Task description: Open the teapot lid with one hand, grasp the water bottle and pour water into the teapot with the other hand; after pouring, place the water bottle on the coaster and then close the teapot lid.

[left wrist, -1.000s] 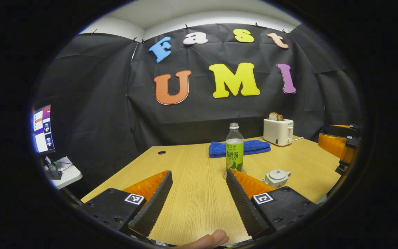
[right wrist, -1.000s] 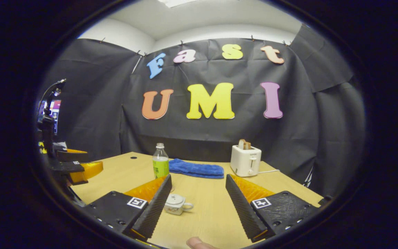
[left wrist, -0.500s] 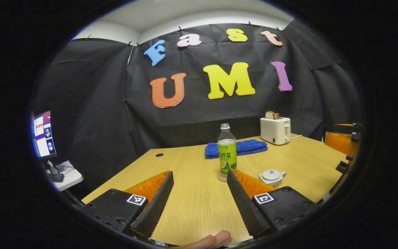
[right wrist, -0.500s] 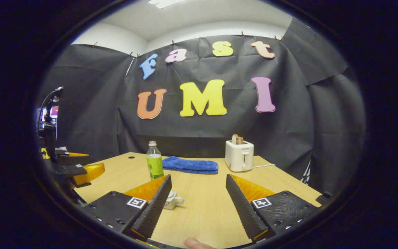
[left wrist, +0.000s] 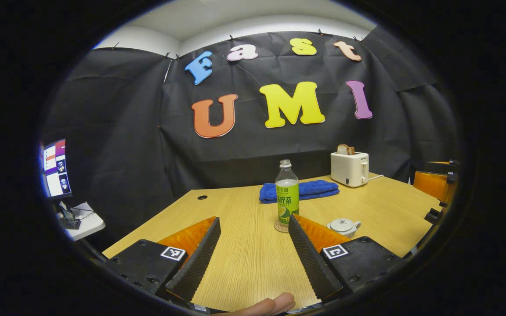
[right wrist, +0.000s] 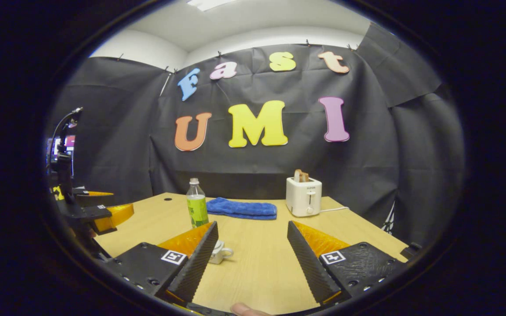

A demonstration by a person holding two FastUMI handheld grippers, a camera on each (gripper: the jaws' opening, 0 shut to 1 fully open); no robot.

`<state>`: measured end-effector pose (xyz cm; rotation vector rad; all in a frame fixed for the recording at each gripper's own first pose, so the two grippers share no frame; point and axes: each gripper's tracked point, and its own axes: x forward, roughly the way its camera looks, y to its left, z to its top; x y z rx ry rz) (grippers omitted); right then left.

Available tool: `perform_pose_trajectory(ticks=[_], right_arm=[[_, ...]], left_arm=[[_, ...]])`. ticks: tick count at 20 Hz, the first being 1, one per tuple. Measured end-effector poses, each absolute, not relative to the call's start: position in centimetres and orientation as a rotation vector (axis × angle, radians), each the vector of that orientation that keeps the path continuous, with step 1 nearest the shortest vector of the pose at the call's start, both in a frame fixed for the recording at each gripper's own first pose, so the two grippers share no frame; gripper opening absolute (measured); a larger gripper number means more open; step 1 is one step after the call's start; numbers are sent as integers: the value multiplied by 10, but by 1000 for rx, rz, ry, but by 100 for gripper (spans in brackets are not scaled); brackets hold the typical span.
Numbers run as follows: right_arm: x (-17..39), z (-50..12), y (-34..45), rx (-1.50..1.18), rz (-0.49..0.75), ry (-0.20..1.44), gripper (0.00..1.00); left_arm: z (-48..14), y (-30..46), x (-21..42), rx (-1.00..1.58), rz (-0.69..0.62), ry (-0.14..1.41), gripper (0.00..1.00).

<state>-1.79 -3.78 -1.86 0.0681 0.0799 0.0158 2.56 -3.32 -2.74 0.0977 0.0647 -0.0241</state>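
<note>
A clear water bottle (left wrist: 287, 193) with a green label stands upright on a round coaster (left wrist: 280, 227) near the table's middle. To its right sits a small white teapot (left wrist: 343, 226) with its lid on. My left gripper (left wrist: 253, 254) is open, low over the near table edge, well short of both. In the right gripper view the water bottle (right wrist: 196, 209) stands at left. The teapot (right wrist: 221, 253) peeks out from behind the left finger. My right gripper (right wrist: 251, 256) is open and holds nothing. The left gripper (right wrist: 103, 215) shows at that view's far left.
A folded blue towel (left wrist: 300, 190) lies behind the bottle, and a white toaster (left wrist: 349, 168) with a slice of bread stands at the back right. The wooden table (left wrist: 244, 245) has a cable hole (left wrist: 202, 197) at its back left. A monitor (left wrist: 54, 168) stands off the table at left.
Both views have shifted slightly: the bottle and teapot have slid a little left in each. The teapot is now more hidden behind the right gripper's left finger. Both grippers stay open.
</note>
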Motion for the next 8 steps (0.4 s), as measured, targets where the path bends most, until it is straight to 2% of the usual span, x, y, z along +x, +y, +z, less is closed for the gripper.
perform_pose_trajectory(ticks=[8], right_arm=[[-29, -6, -59, 42, -51, 37, 94]], left_arm=[[-27, -47, 23, 94, -39, 57, 97]])
